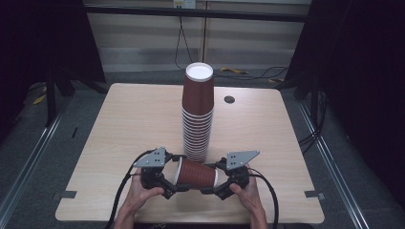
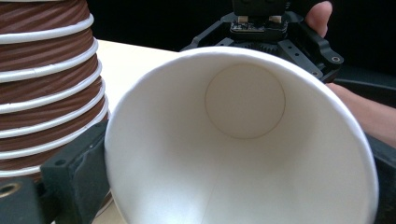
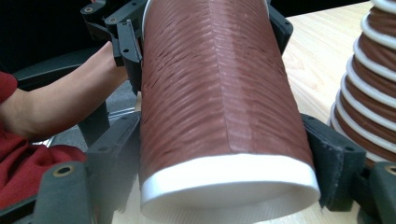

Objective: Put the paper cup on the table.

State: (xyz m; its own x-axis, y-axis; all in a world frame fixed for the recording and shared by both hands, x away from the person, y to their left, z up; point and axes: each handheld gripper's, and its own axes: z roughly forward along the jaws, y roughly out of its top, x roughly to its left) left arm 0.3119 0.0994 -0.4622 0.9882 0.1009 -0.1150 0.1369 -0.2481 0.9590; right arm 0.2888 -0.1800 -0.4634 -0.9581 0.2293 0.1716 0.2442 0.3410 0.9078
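A single brown ribbed paper cup (image 1: 196, 174) lies on its side just above the table's front edge, held between both grippers. Its white rim points left and its base points right. My left gripper (image 1: 179, 175) is shut on the mouth end: in the left gripper view I look into the white inside of the cup (image 2: 243, 140), with a black pad (image 2: 79, 168) against the rim. My right gripper (image 1: 215, 181) is shut on the base end, and its pads (image 3: 331, 158) press the cup's wall (image 3: 215, 93). Behind the cup stands a tall stack of upside-down brown cups (image 1: 197, 114).
The stack (image 2: 46, 84) rises close beside the held cup, and its rims (image 3: 369, 93) are near my right jaw. The wooden table (image 1: 133, 124) has a round black grommet (image 1: 229, 99) at the back right. Cables and dark frame posts lie beyond the far edge.
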